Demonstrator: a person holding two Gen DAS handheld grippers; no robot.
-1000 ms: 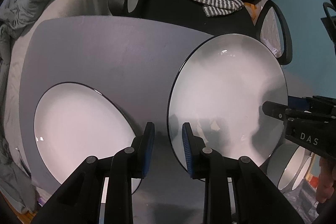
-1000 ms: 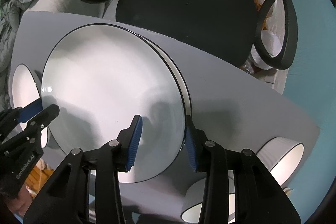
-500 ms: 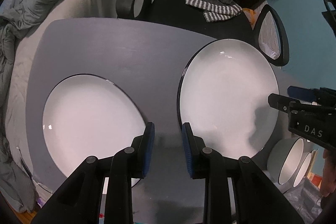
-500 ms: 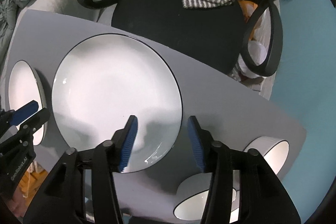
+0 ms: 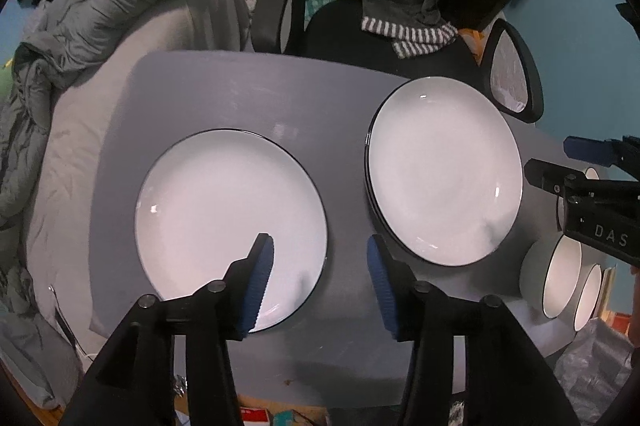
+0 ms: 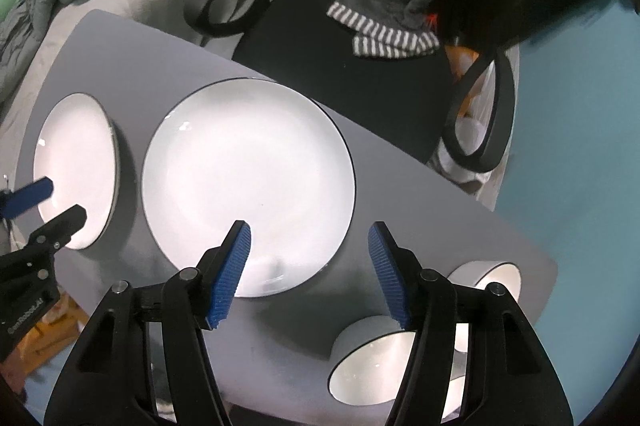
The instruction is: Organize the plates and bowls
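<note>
Two stacked white, black-rimmed plates (image 5: 444,170) lie on the grey table (image 5: 248,94); the stack also shows in the right wrist view (image 6: 248,182). A single plate (image 5: 228,222) lies to its left, also seen in the right wrist view (image 6: 74,166). White bowls (image 6: 372,362) stand at the table's right end, also in the left wrist view (image 5: 556,278). My left gripper (image 5: 320,282) is open and empty above the single plate's near right edge. My right gripper (image 6: 310,270) is open and empty above the stack's near edge.
A black office chair (image 6: 340,74) with a striped grey garment (image 6: 384,34) stands behind the table. A sofa with a grey jacket (image 5: 92,26) is at the left. Clutter lies on the floor below the table's front edge (image 5: 280,418).
The right gripper let go of the plate on the stack, opened and drew back and up. The left gripper opened wide and also drew back.
</note>
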